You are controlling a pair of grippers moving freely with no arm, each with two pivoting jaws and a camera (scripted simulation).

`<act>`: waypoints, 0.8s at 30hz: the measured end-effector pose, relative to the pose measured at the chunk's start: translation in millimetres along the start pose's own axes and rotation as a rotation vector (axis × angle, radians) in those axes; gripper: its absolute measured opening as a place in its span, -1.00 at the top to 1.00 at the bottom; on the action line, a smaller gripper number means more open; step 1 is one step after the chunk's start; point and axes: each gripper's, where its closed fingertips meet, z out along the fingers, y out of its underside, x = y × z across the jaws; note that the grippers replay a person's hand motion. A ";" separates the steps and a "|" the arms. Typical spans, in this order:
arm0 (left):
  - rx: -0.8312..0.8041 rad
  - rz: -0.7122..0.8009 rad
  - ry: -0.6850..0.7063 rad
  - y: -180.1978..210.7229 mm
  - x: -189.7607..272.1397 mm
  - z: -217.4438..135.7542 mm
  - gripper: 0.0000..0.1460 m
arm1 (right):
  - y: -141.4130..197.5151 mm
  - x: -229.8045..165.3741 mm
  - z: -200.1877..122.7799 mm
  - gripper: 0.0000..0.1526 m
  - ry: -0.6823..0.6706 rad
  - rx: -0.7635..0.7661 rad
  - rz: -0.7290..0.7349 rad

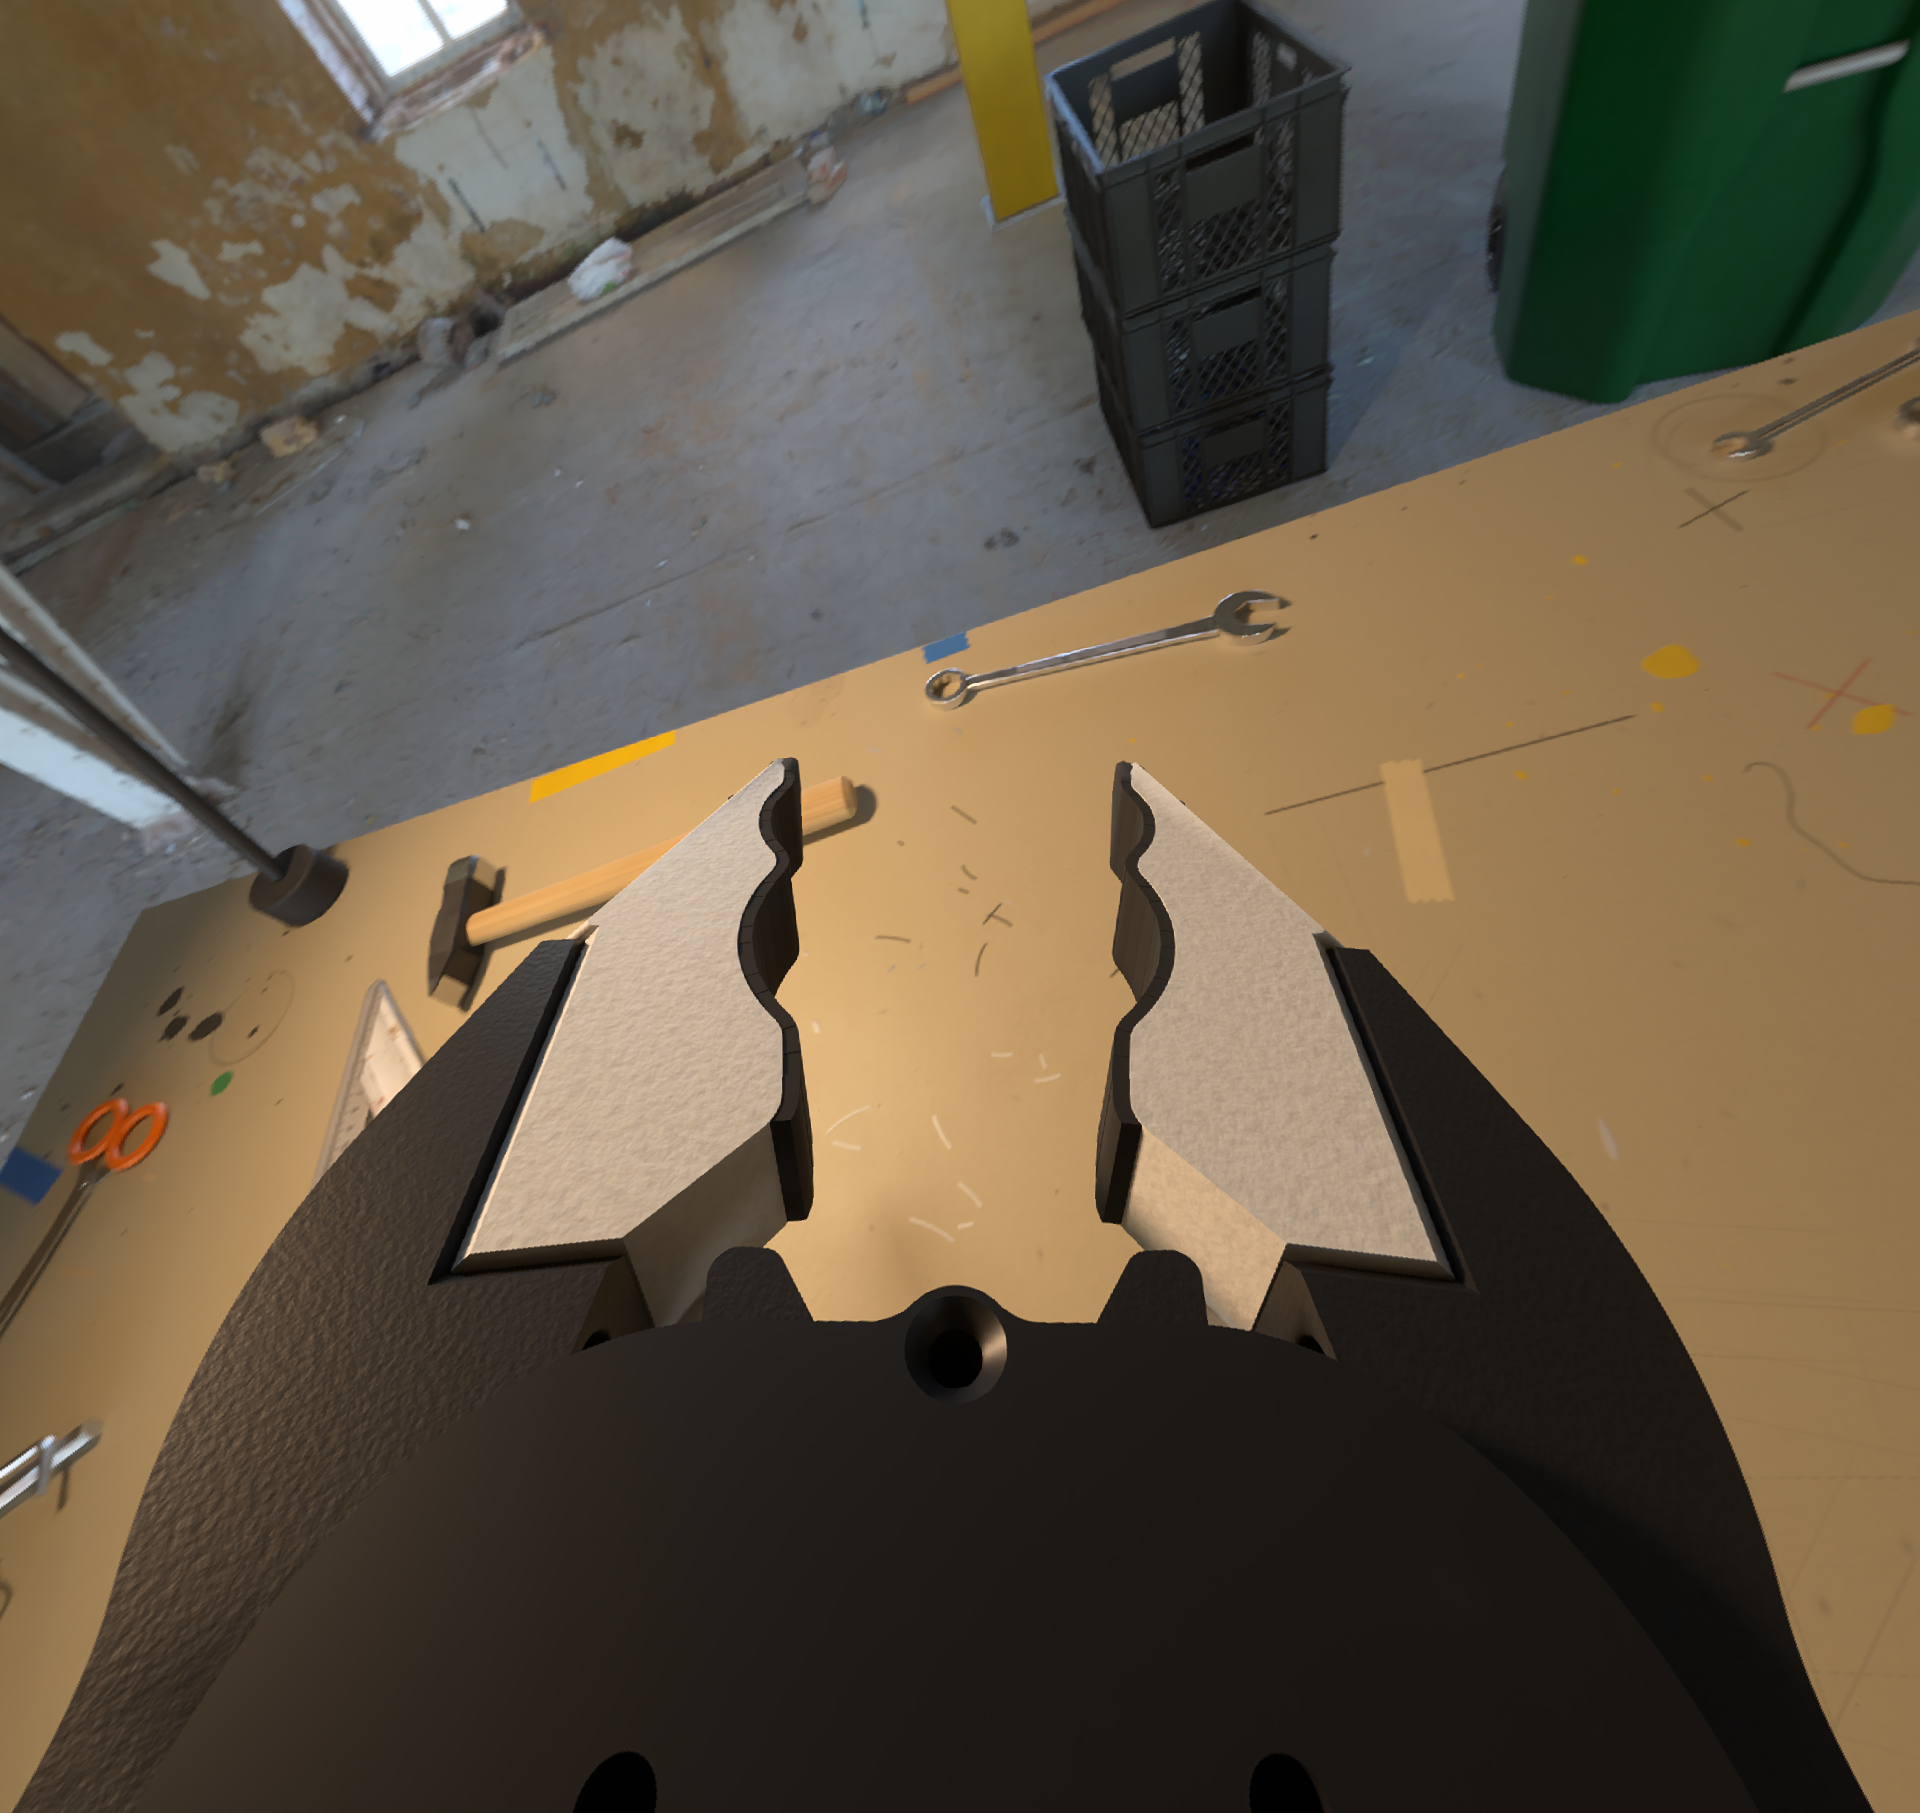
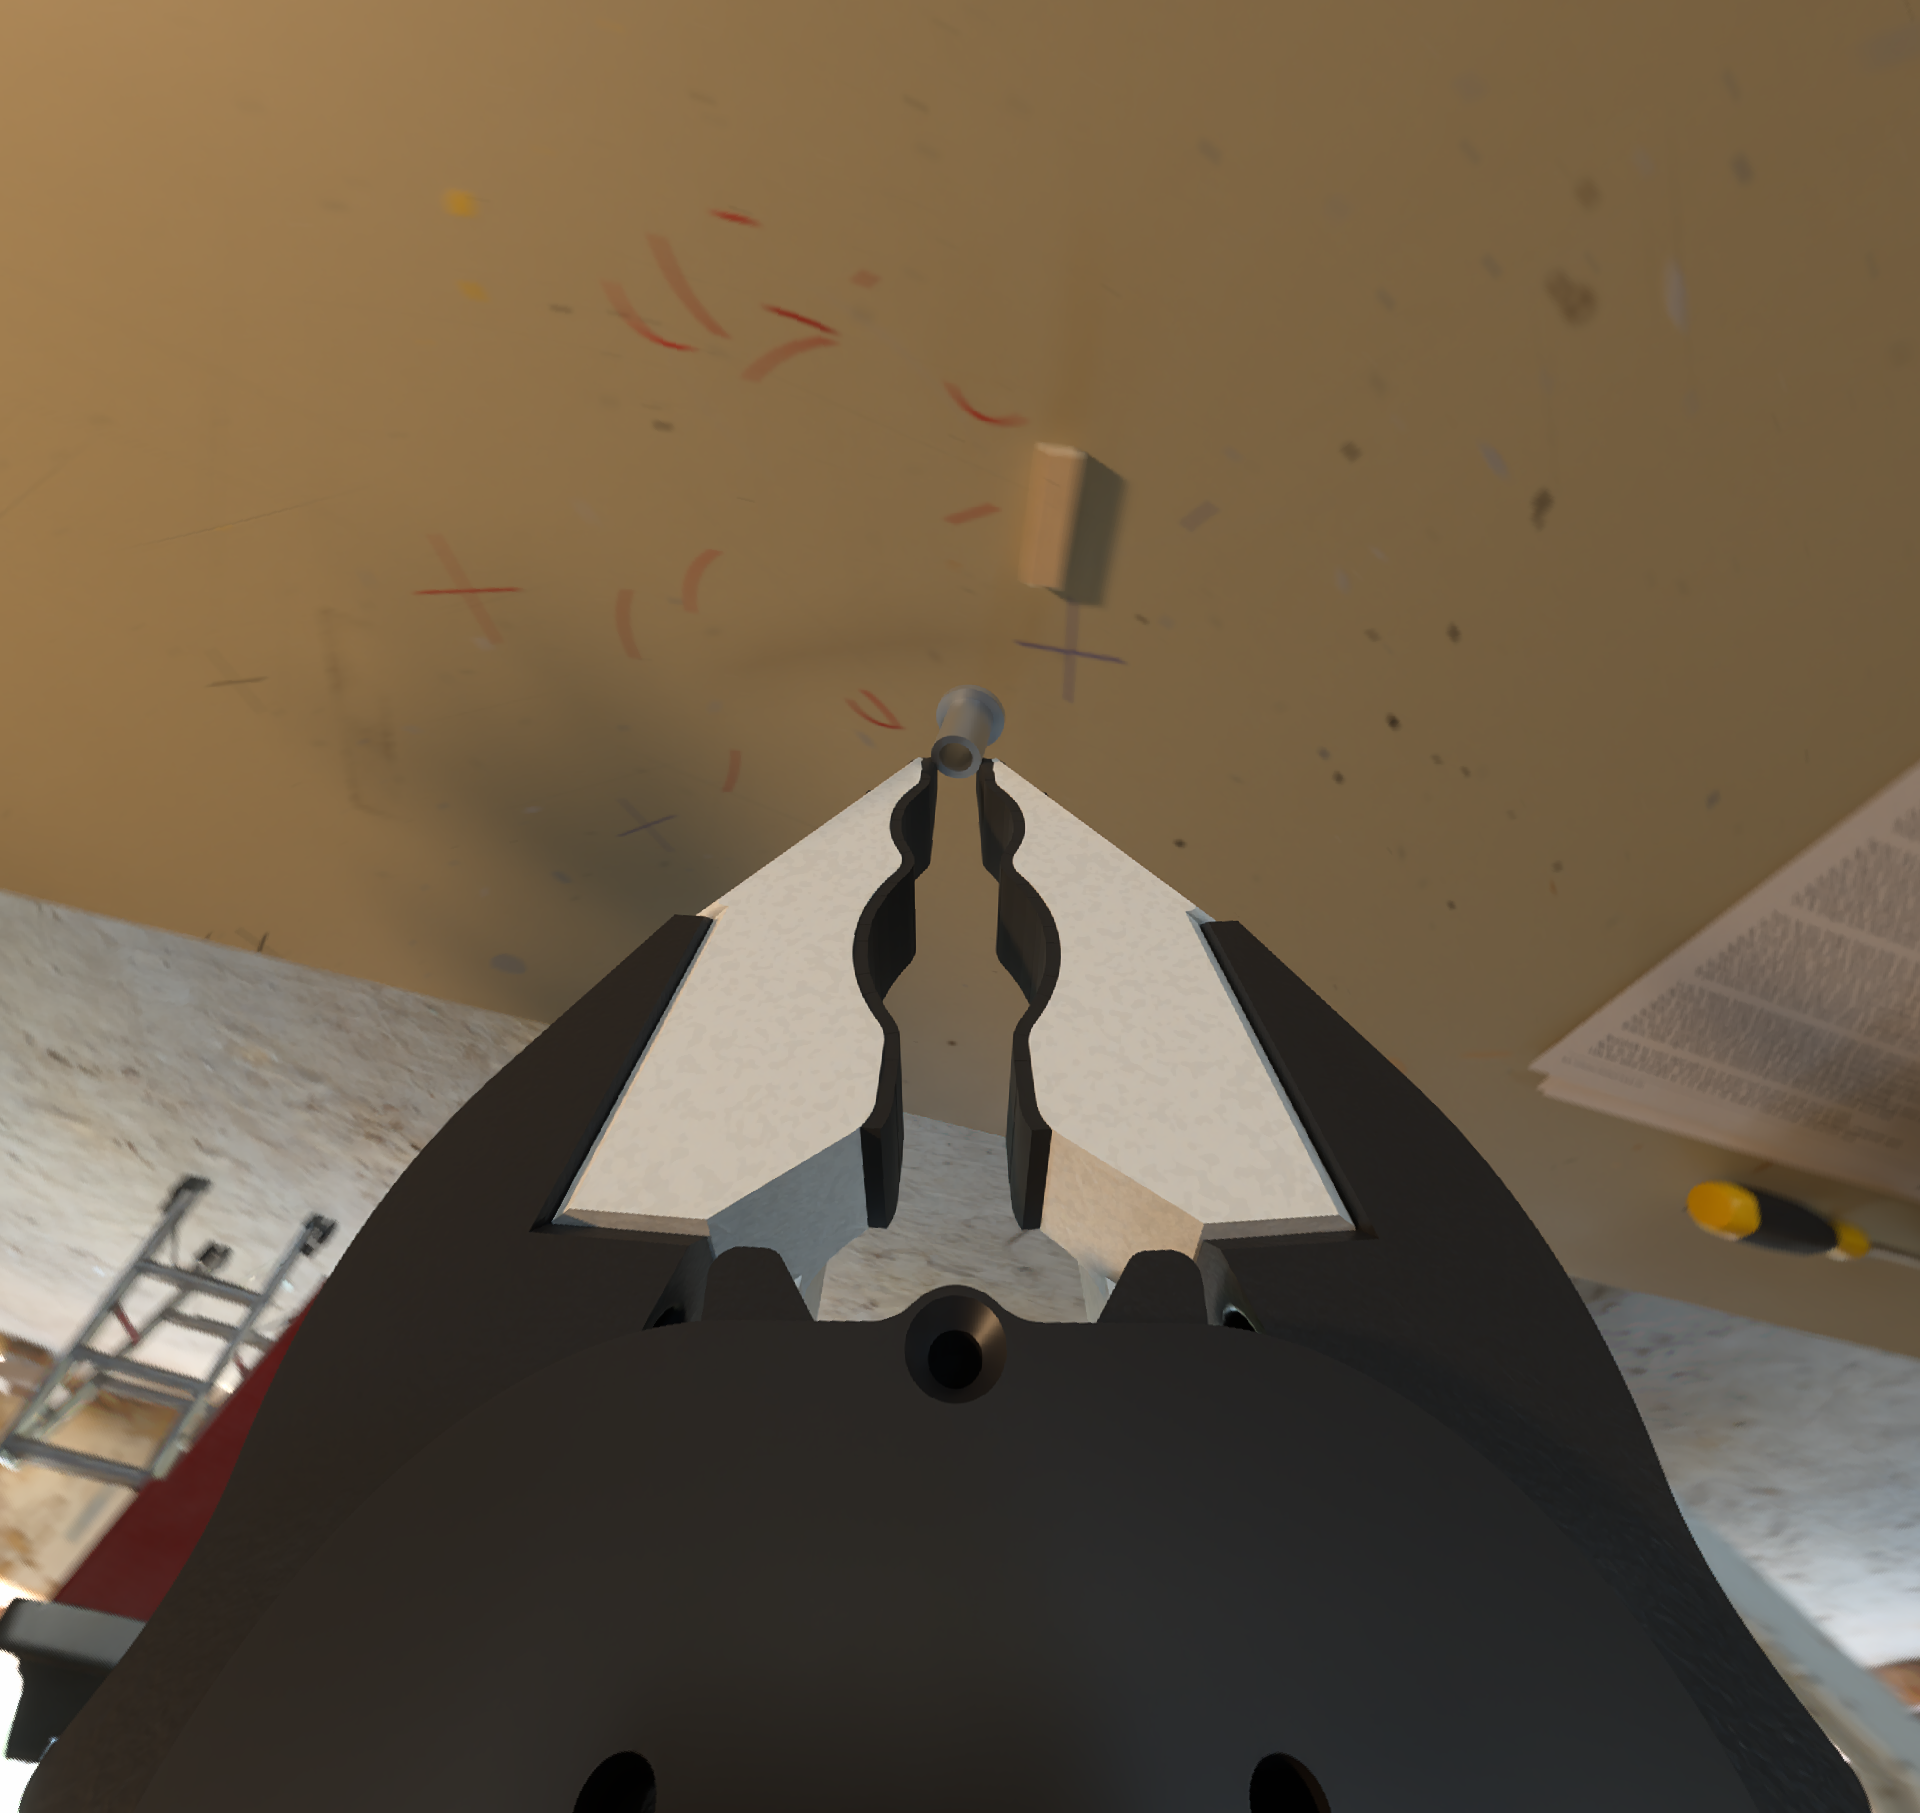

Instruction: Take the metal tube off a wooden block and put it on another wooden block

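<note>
Nearest the right wrist camera, the black-bodied right gripper [image 2: 960,764] with white textured fingers has its jaws drawn narrow, pinching the small grey metal tube [image 2: 966,733] at the very fingertips. That tube has a flared far end and an open near end facing the camera, and it is held above the tan scuffed worktop [image 2: 1351,205]. Beyond it, slightly right and well apart from it, a pale rectangular wooden block [image 2: 1070,529] stands on the worktop among red and dark pen marks. At the right edge lies a stack of printed white paper sheets [image 2: 1766,1015], with a yellow-and-black screwdriver handle [image 2: 1766,1218] just beside its near corner.

On the left wrist view, the left gripper [image 1: 956,776] of the same build has its jaws spread wide with nothing between them, hovering over bare worktop. Behind its left finger lies a wooden-handled hammer with a dark head [image 1: 582,890], partly hidden. Farther off rests a shiny steel combination wrench [image 1: 1101,649], and a second steel wrench [image 1: 1808,413] sits at the far right. Orange-handled scissors [image 1: 109,1140] lie at the left edge. Off the worktop stand three stacked dark plastic crates [image 1: 1205,257] and a large green bin [image 1: 1714,132].
</note>
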 end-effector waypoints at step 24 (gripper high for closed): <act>-0.059 -0.088 -0.065 29.8 -53.8 -73.1 0.23 | -183.3 -369.5 49.5 0.90 -0.185 -0.085 -0.536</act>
